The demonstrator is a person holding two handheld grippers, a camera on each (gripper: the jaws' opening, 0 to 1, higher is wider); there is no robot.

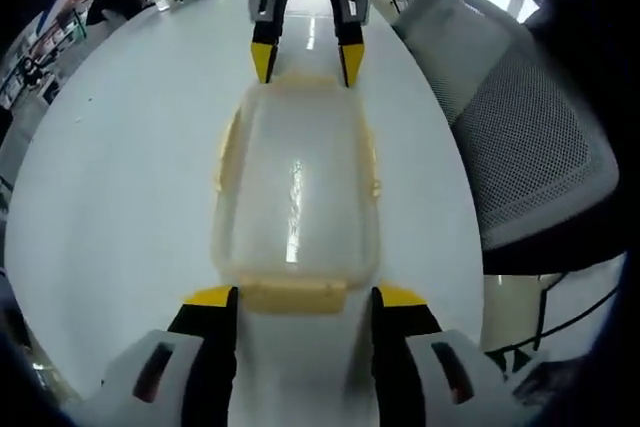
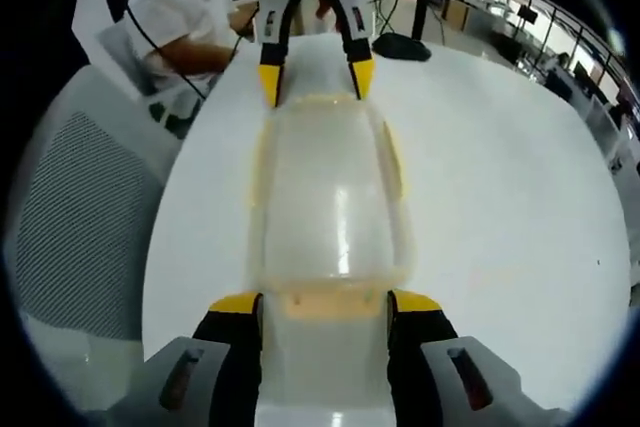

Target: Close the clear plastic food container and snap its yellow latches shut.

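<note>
While the clear plastic food container lies lengthwise on the white bench, one hand-held gripper stands at each of its short ends. In the left gripper view, the left hand-held gripper has its yellow-tipped jaws set wide, one on each side of the near yellow latch, and the right hand-held gripper faces it from the far end, its jaws parted about as wide as the container's end. In the right gripper view, the right hand-held gripper's own jaws straddle the near end of the container in the same manner, close beside it; whether they press on it cannot be told. The lid lies on the container. A mesh office chair stands beside the bench, and a person in a white shirt sits beyond the far end
</note>
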